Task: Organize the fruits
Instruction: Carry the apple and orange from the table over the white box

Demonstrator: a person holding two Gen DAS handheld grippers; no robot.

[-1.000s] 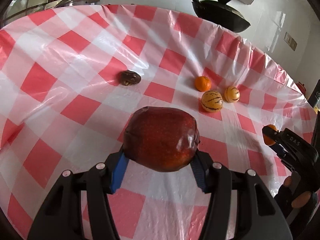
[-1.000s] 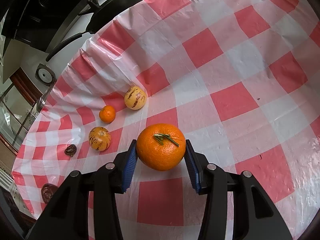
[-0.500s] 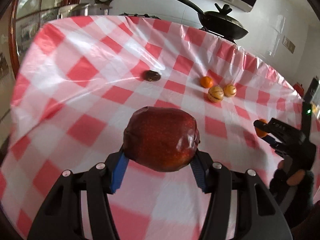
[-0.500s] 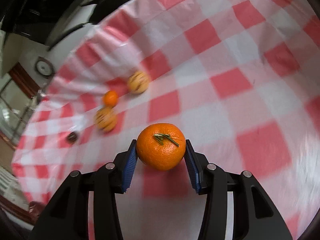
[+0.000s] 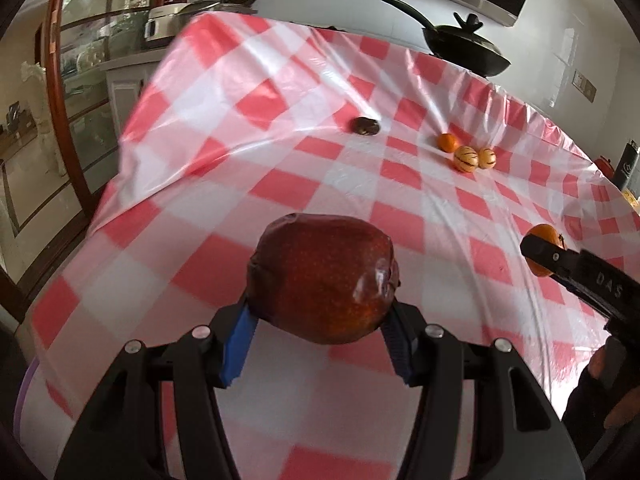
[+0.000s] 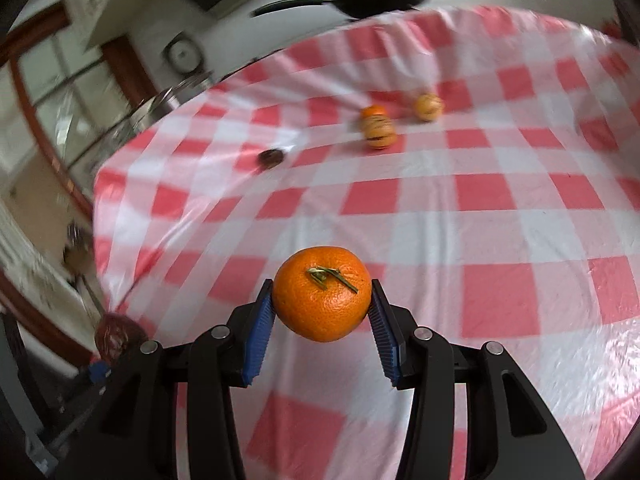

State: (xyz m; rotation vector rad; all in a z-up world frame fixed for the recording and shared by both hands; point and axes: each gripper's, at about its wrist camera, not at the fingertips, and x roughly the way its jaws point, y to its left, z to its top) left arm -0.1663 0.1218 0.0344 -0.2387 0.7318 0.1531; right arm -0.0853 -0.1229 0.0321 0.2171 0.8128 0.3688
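Note:
My left gripper (image 5: pixel 320 344) is shut on a dark red apple (image 5: pixel 324 276), held above the red-and-white checked tablecloth (image 5: pixel 280 184). My right gripper (image 6: pixel 322 334) is shut on an orange (image 6: pixel 322 292) with a green stem; in the left wrist view that orange (image 5: pixel 544 238) and the right gripper (image 5: pixel 560 260) show at the right edge. Far across the table lie a small orange (image 5: pixel 447 142), two striped yellow fruits (image 5: pixel 466 159) (image 5: pixel 487 158) and a dark brown fruit (image 5: pixel 365 125). The right wrist view shows the same group blurred, with the apple (image 6: pixel 116 334) at lower left.
A black pan (image 5: pixel 464 46) sits beyond the table's far edge. A glass cabinet with a wooden frame (image 5: pixel 68 80) stands to the left, and a rice cooker (image 5: pixel 160 26) sits near the table's far left corner. A person's hand (image 5: pixel 608 400) holds the right gripper.
Both grippers have pulled back from the fruit group with their fruit still held; the table's left edge and the cabinet have come into view. The right view has rolled, so the table looks more level.

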